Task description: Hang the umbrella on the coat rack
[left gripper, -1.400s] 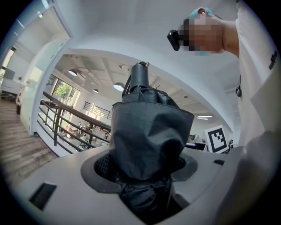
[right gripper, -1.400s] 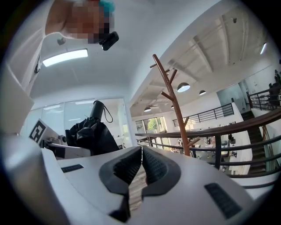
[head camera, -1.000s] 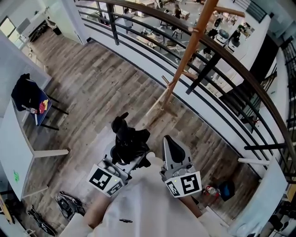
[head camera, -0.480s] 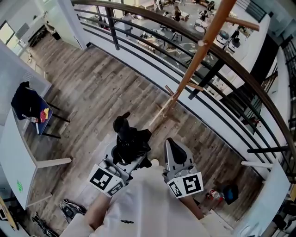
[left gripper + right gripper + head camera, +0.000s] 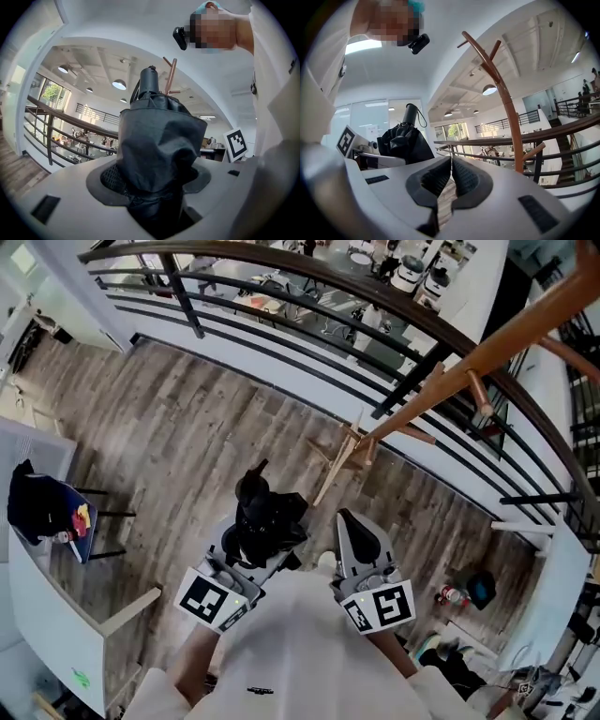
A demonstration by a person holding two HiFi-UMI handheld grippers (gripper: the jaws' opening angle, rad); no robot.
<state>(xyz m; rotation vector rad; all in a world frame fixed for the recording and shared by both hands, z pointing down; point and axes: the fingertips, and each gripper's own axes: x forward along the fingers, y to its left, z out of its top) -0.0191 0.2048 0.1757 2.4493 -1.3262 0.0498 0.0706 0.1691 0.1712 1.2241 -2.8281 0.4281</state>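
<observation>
Folded black umbrella [image 5: 159, 140], upright in our left gripper [image 5: 150, 187]: the jaws stand wide and press on its bunched fabric, and the cylindrical end with a cord loop points up. Our right gripper [image 5: 451, 161] is clenched on nothing, pads together, just beside the left. We hold both above the wooden floor [image 5: 206, 418]. The wooden coat rack [image 5: 450, 390] stands ahead, apart from the umbrella, its foot next to the curved railing [image 5: 375, 298].
</observation>
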